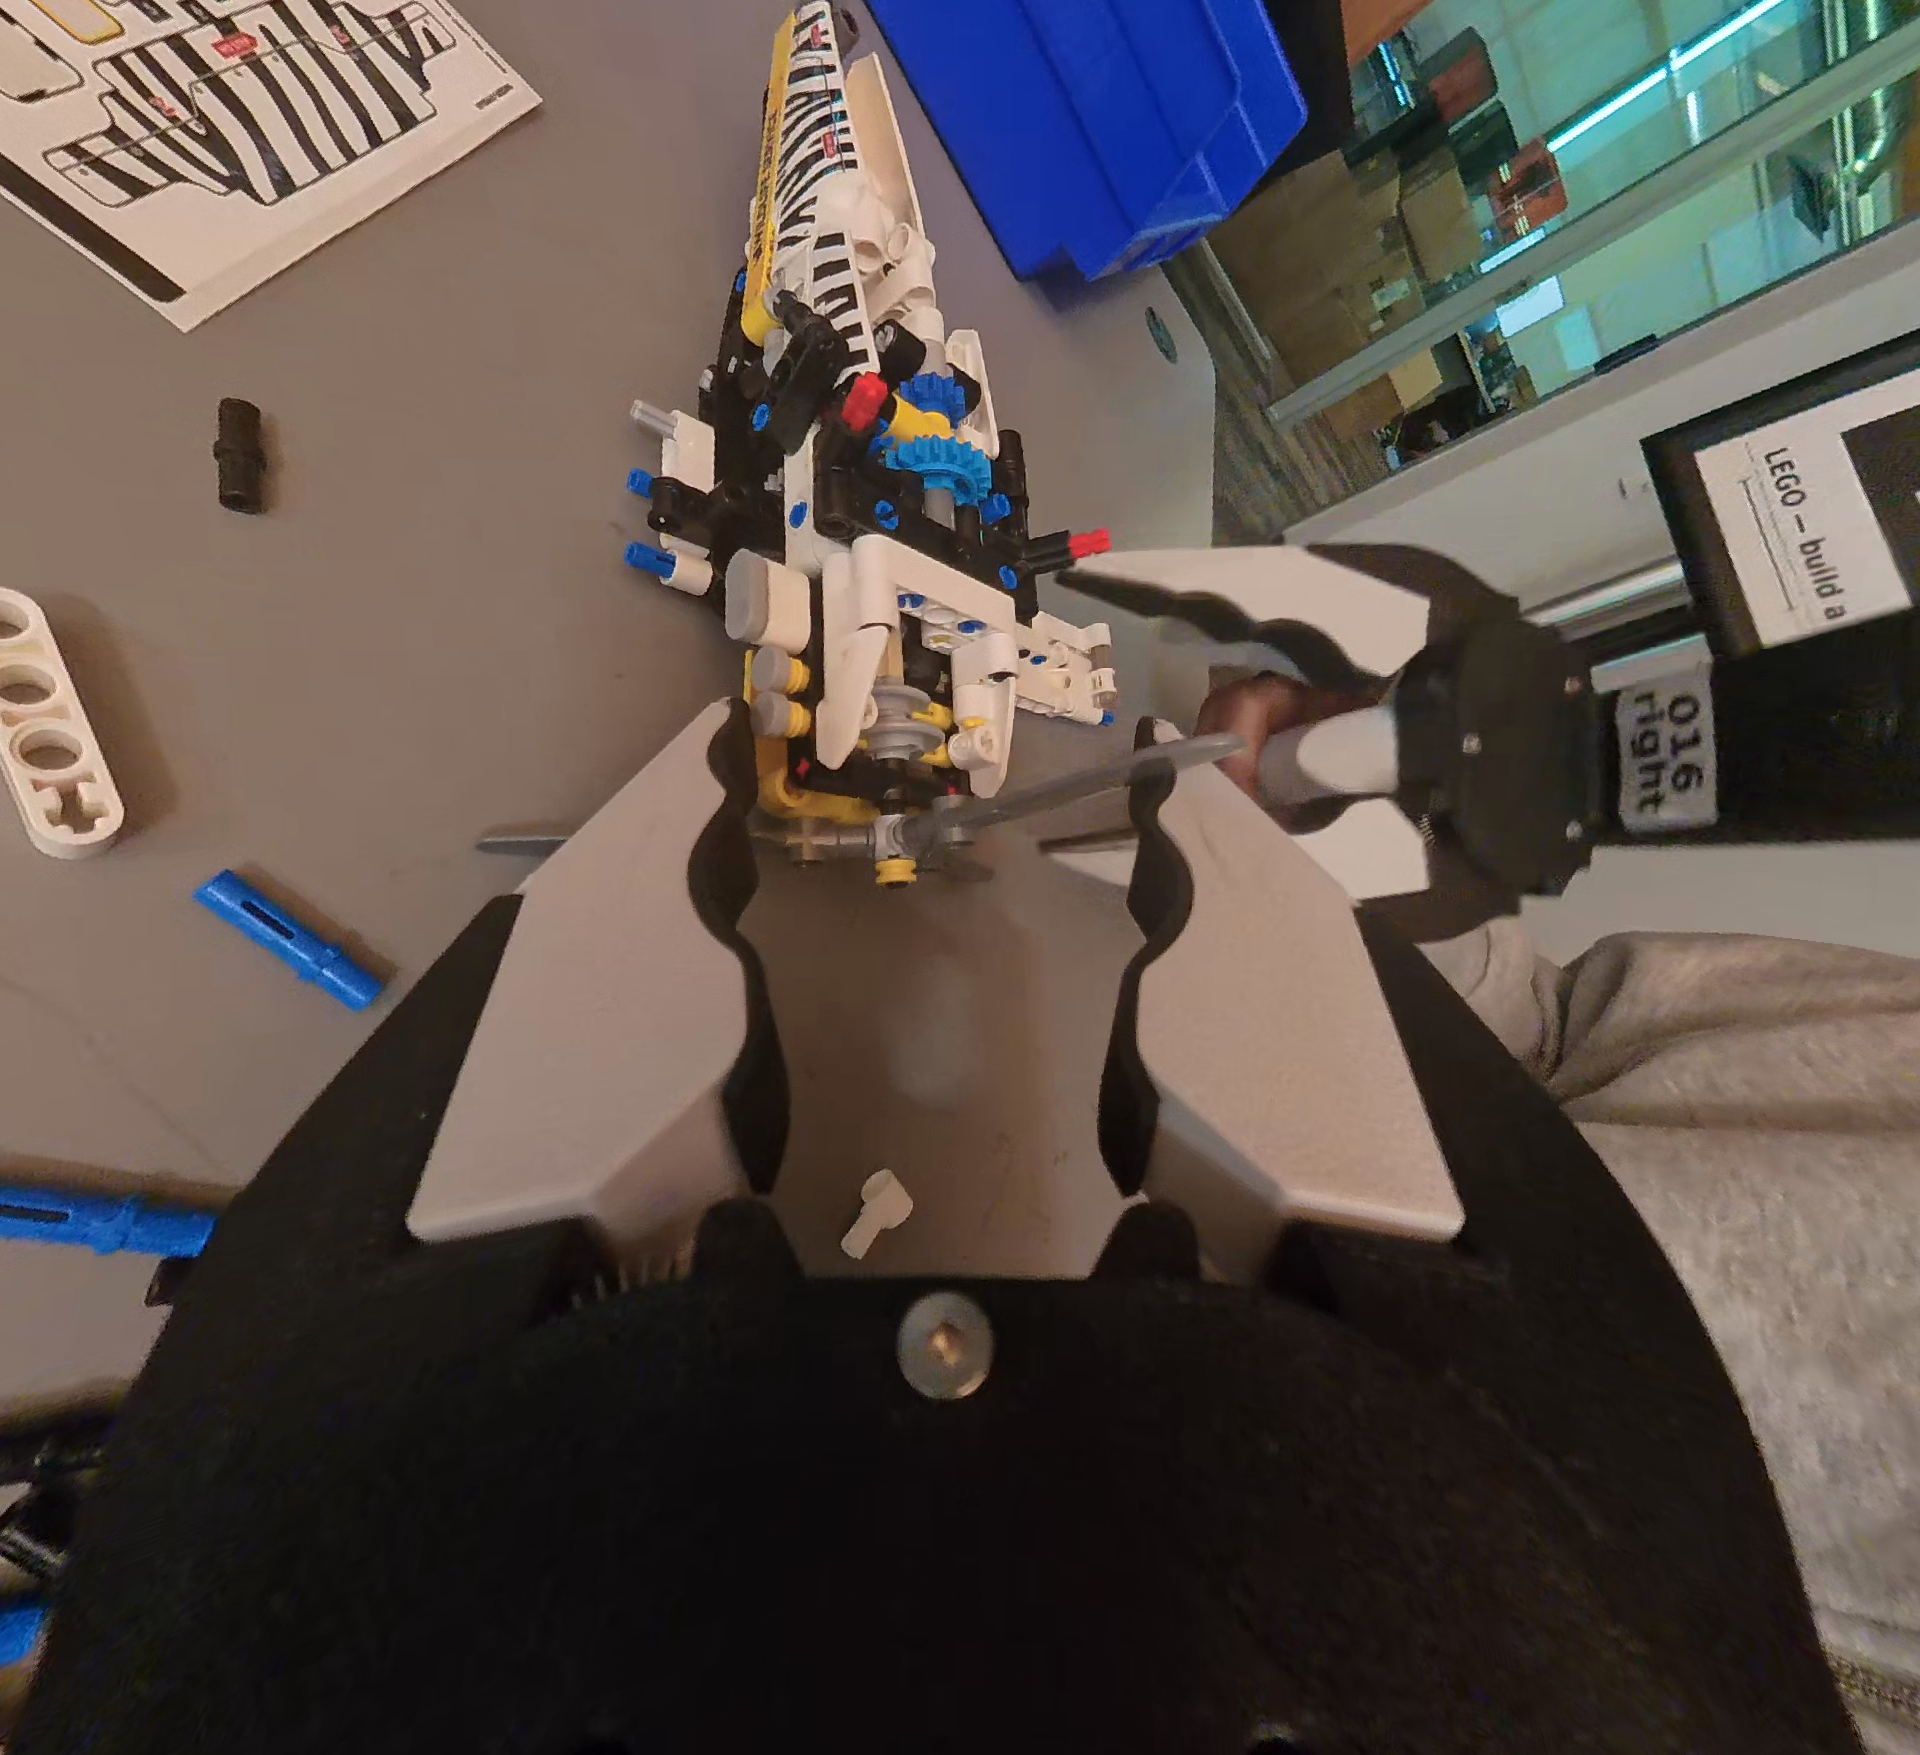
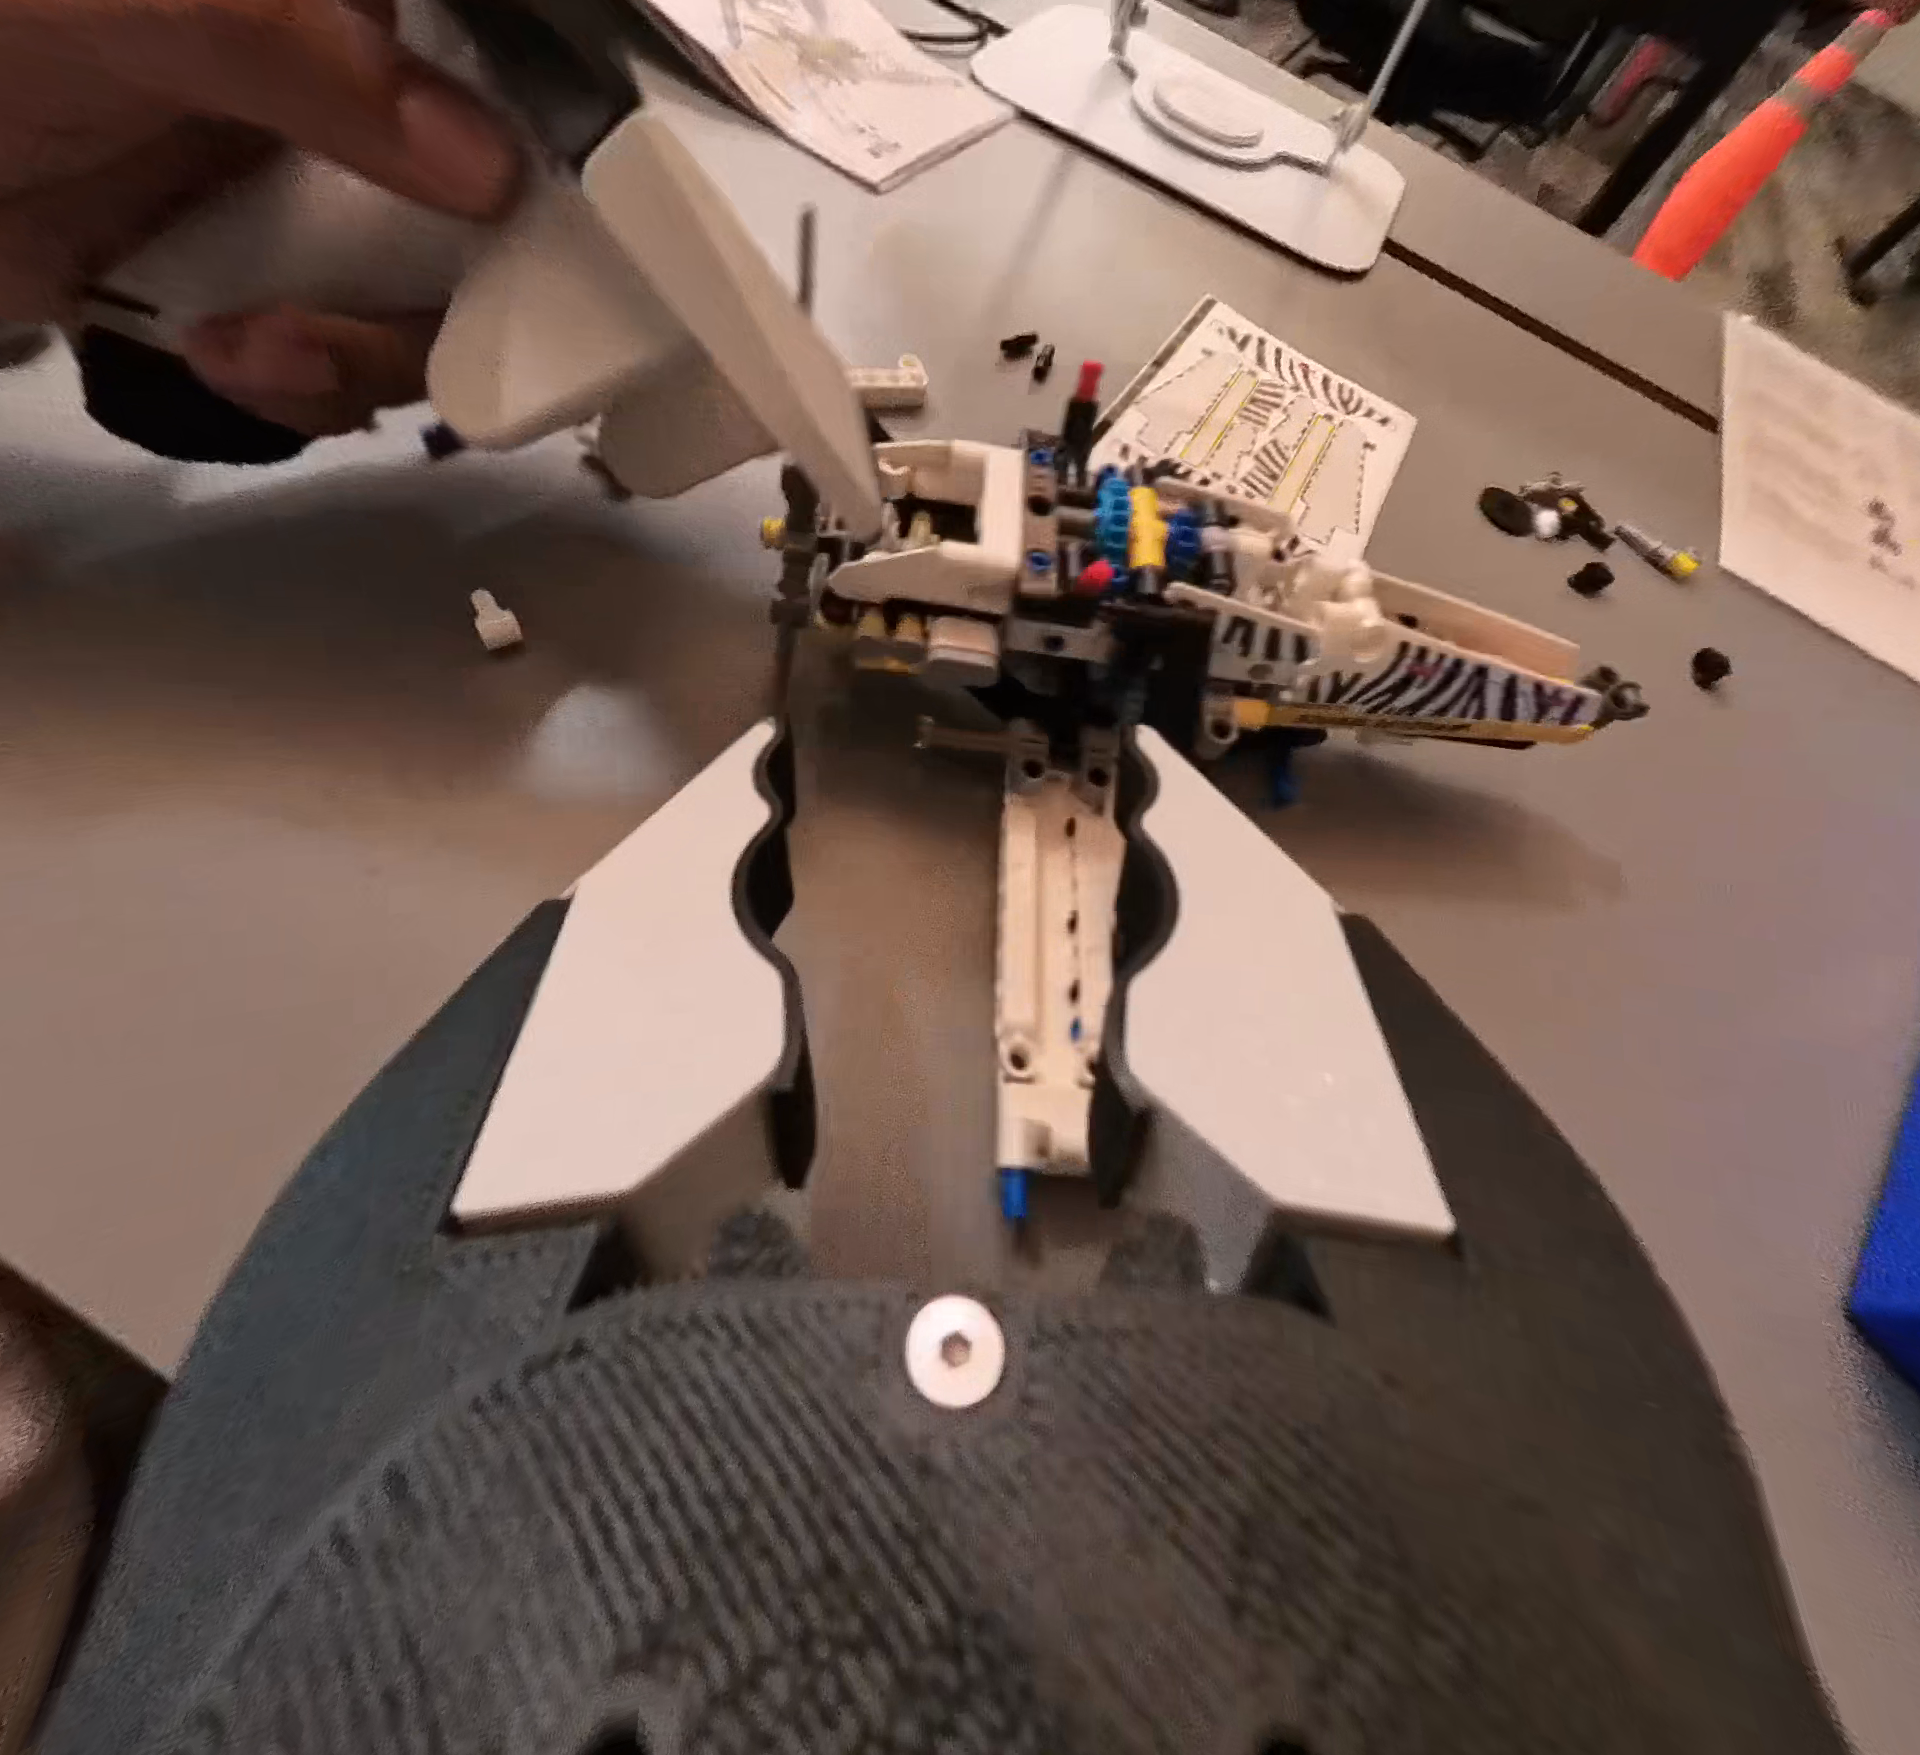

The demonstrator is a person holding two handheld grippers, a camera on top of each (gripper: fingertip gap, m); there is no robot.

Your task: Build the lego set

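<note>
white peg (image 1: 876, 1212) on table | left claw (image 1: 940, 770) apart at lego model (image 1: 862, 510) | right claw (image 2: 961, 749) apart

We find the model (image 1: 862, 500) lying on the table (image 1: 499, 479), between the sticker sheet (image 1: 208, 43) to its left and the bin (image 1: 1049, 43) to its right. A loose beam (image 1: 47, 718) and pin (image 1: 291, 938) lie farther left; a small peg (image 1: 876, 1212) sits nearer us.

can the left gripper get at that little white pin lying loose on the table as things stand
Probably yes. The small white pin lies alone on bare table between the open fingers of the left gripper, nothing covering it; the lego model sits further ahead.
</note>
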